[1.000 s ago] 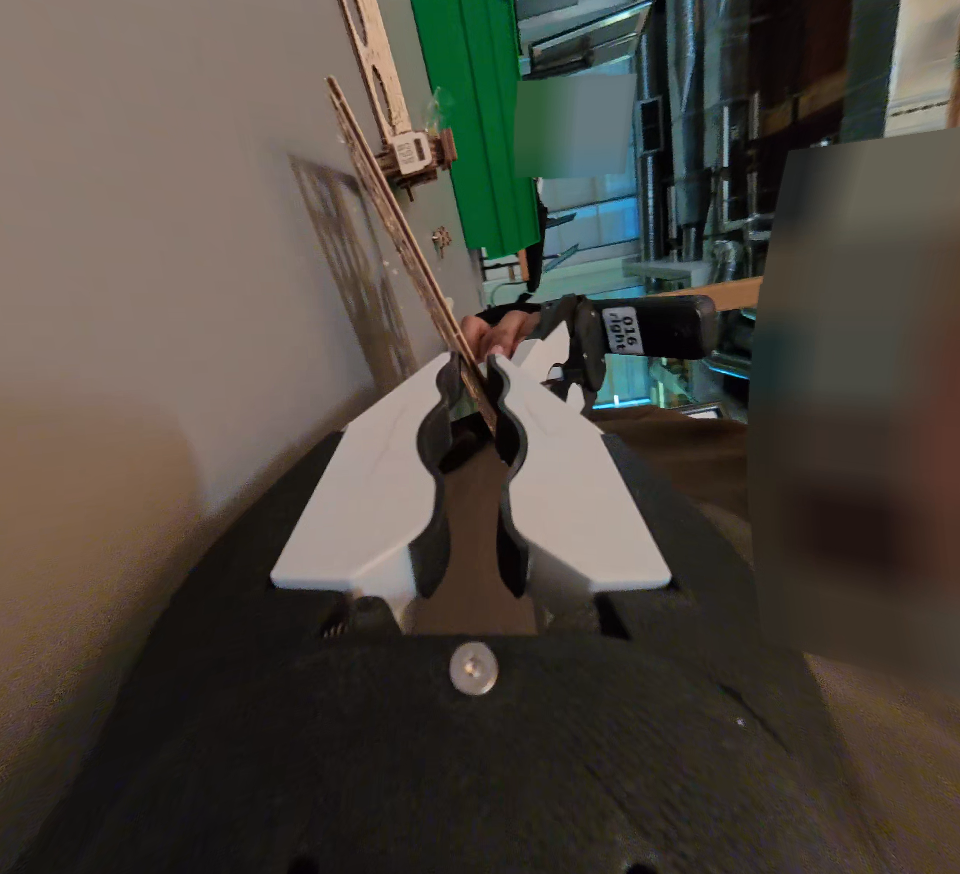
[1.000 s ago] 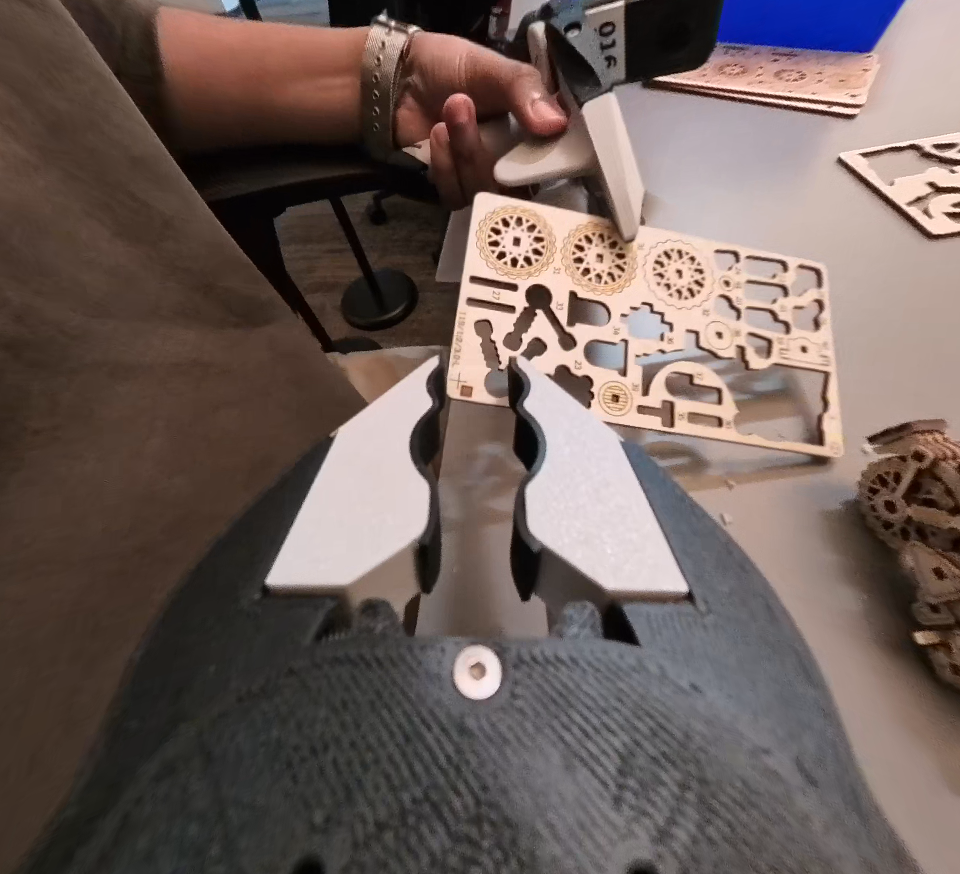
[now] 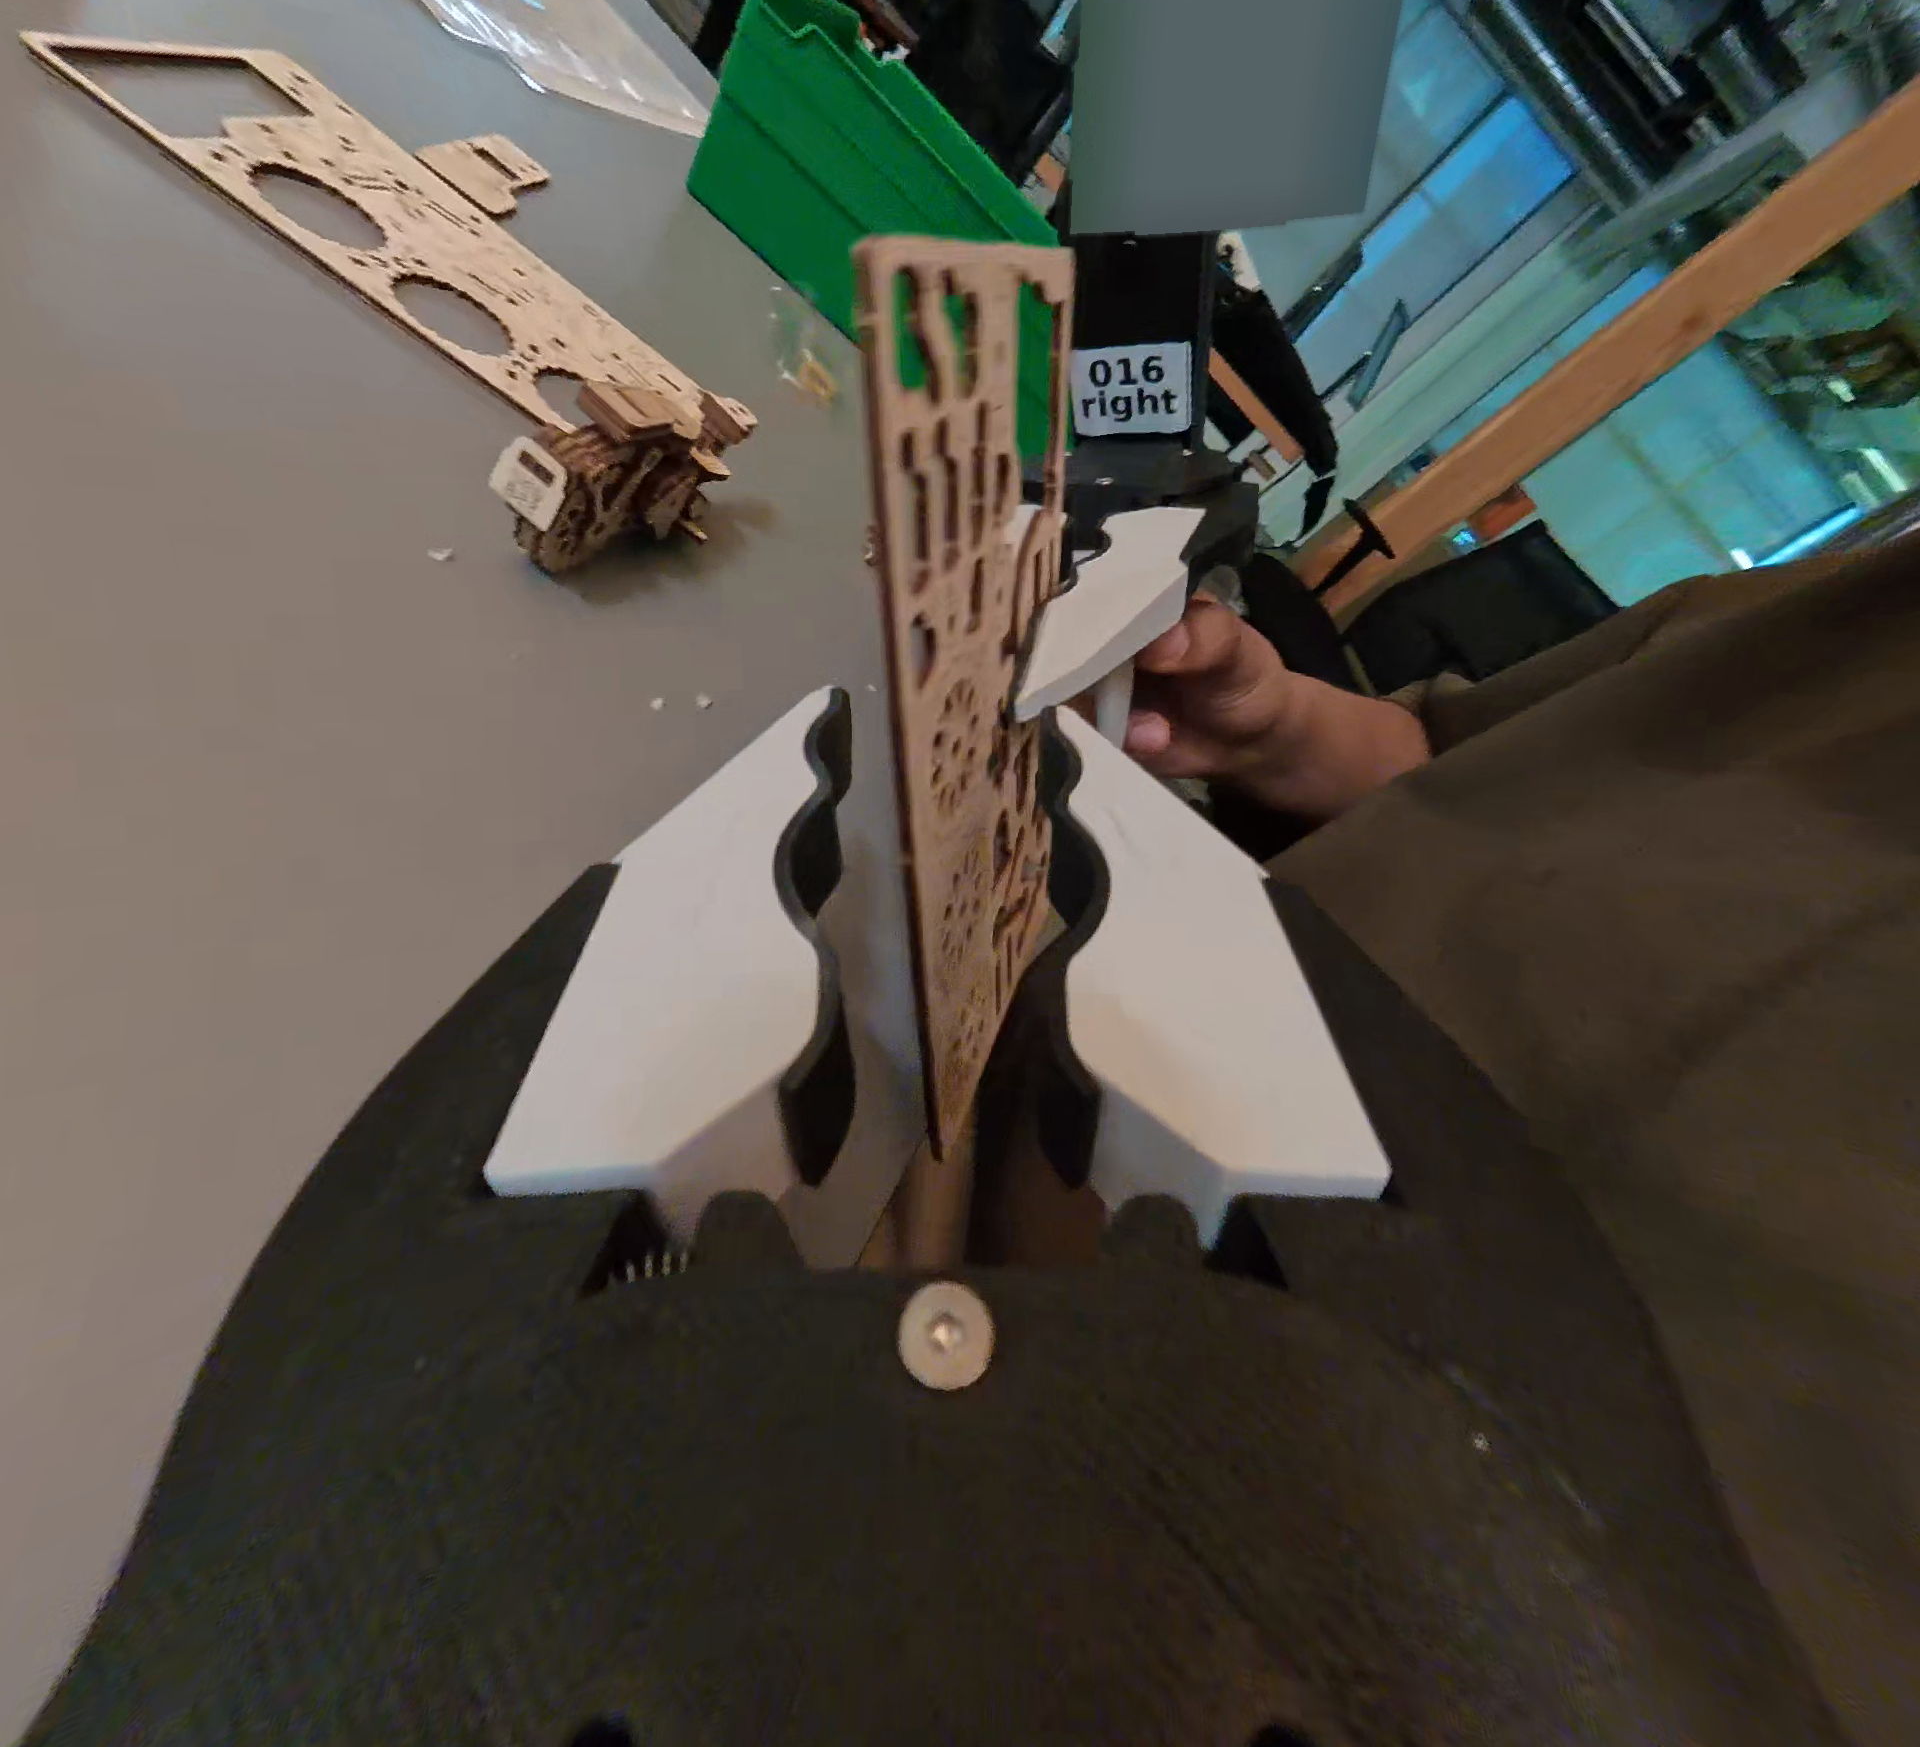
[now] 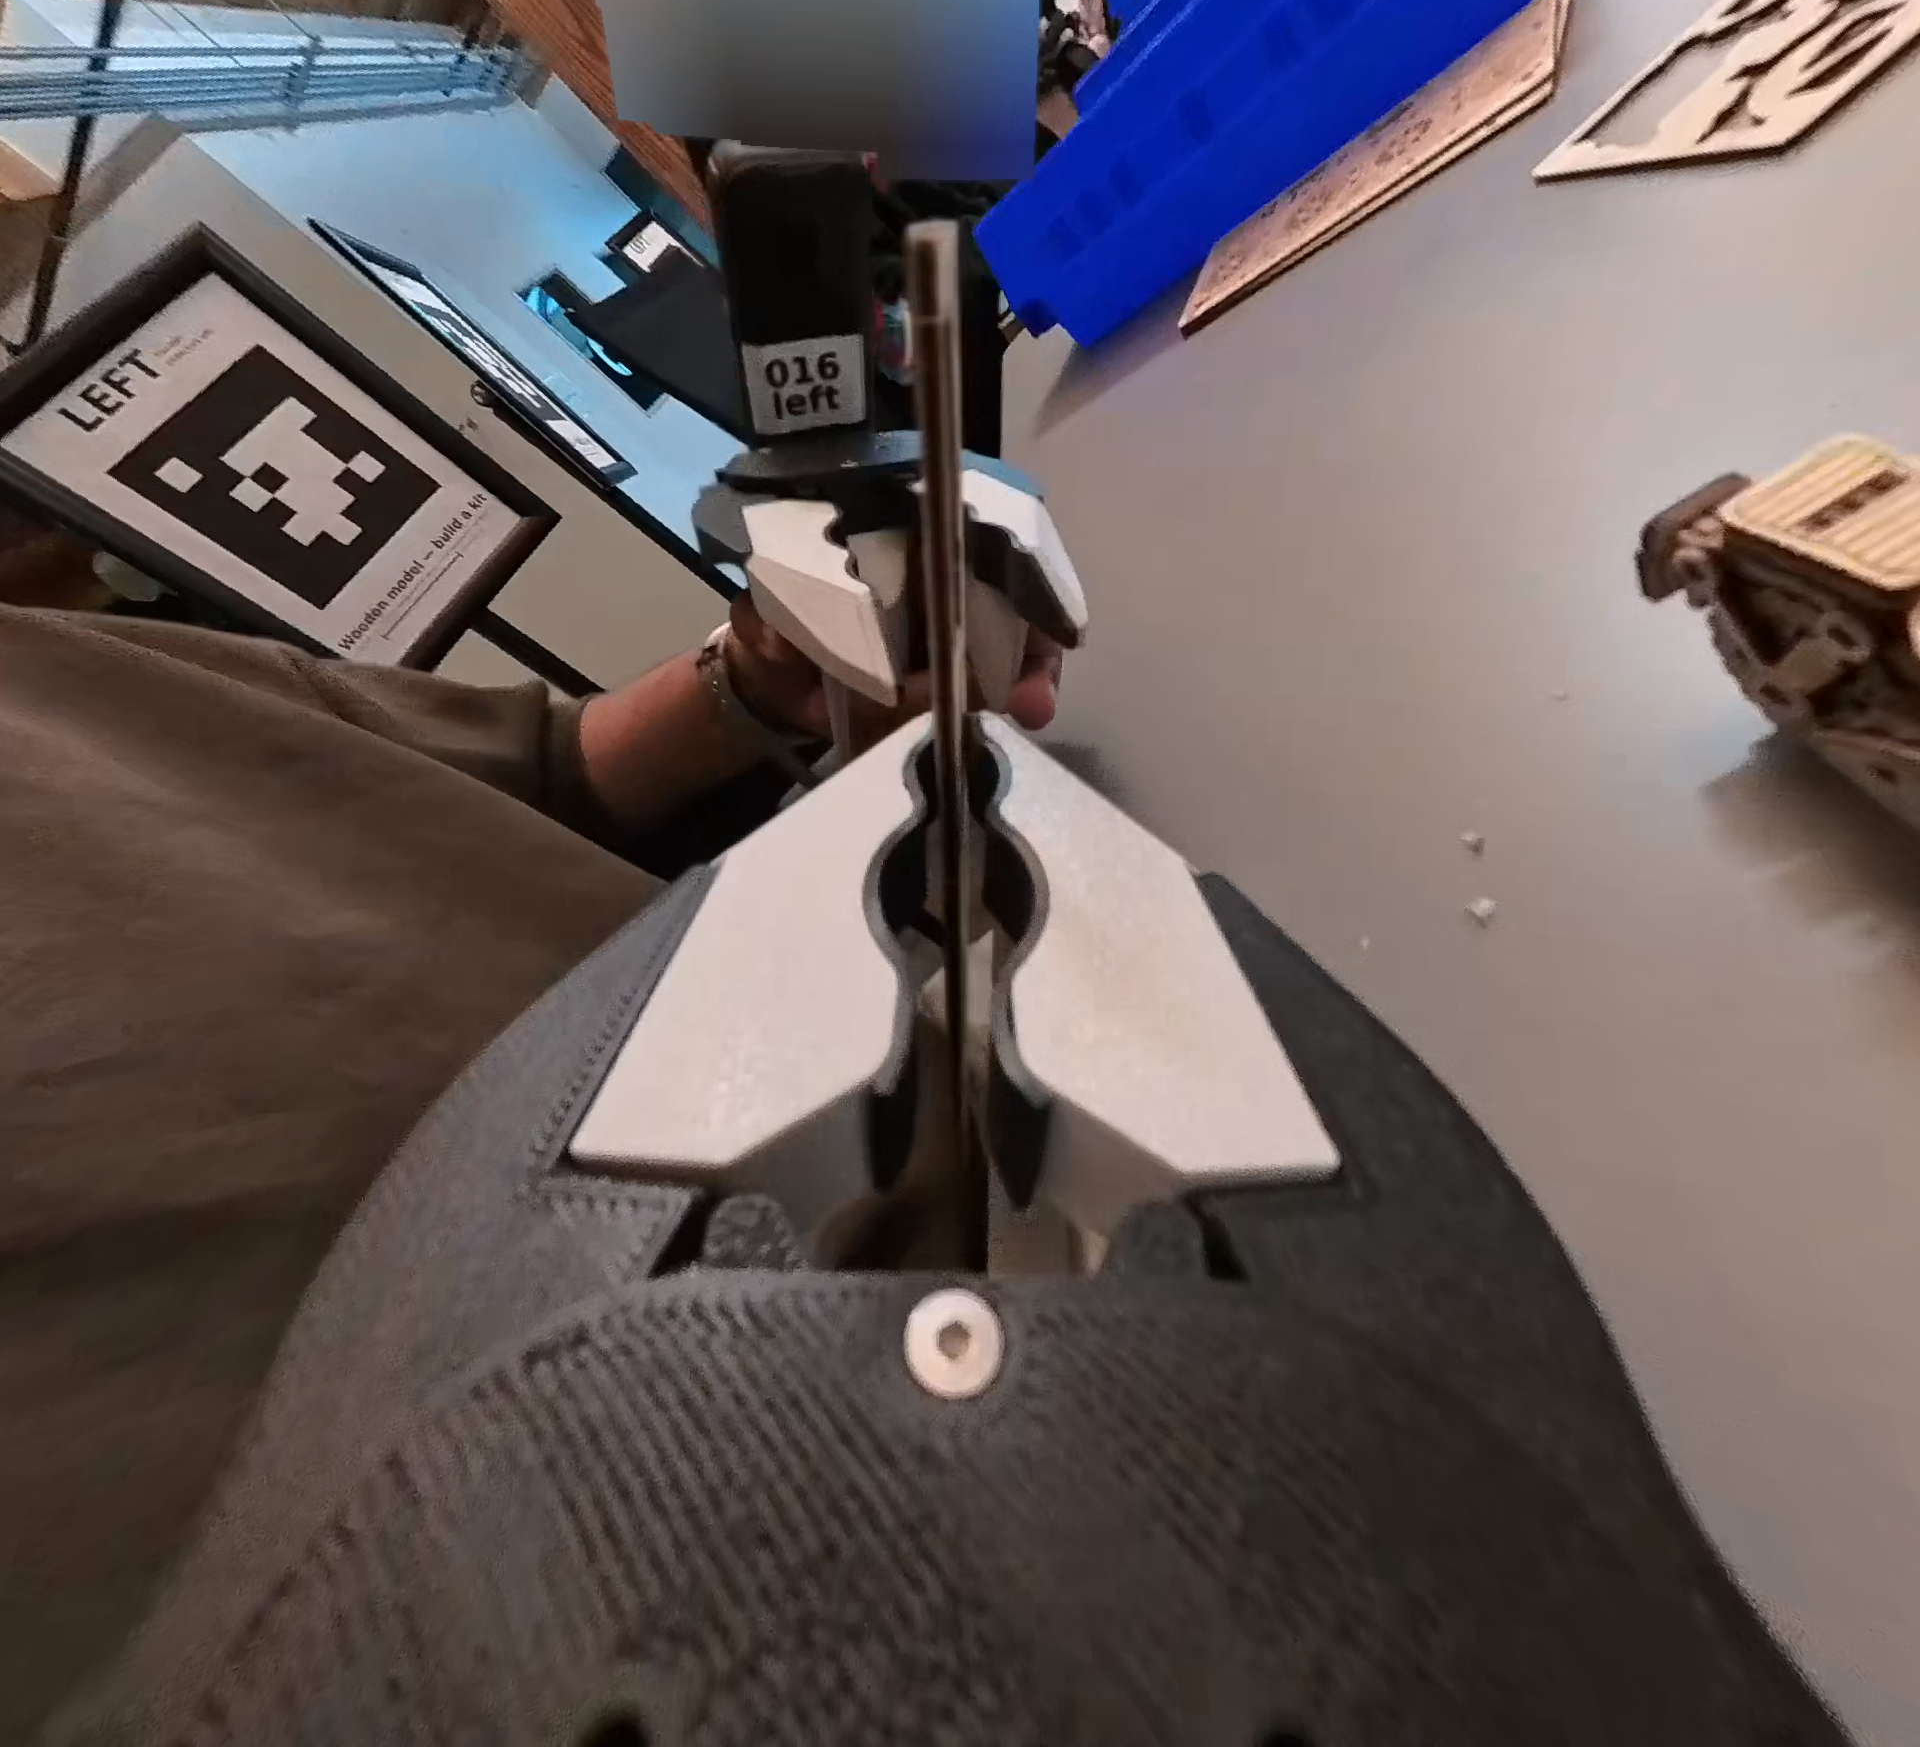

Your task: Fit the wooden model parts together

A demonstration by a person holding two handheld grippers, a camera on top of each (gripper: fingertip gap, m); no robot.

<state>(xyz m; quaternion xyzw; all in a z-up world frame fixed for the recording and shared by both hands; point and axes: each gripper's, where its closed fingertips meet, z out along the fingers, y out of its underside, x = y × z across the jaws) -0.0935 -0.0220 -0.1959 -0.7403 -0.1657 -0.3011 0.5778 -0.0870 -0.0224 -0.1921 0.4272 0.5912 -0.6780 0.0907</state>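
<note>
Above the grey table (image 3: 260,762), the wooden parts sheet (image 3: 971,658) stands on edge, clamped in the right gripper (image 4: 951,747) jaws while the left gripper (image 3: 945,726) jaws gape around it, so the step looks like freeing a piece, which calls for closing on one.

Black textured tool (image 4: 948,741) bodies, white wavy-edged fingers (image 3: 686,959), silver screw, olive-brown sleeves.

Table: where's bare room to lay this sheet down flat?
Bare table lies near the left gripper, this side of the small model. Crowded beyond: the punched frame and green bin. The right gripper grips the sheet.
</note>
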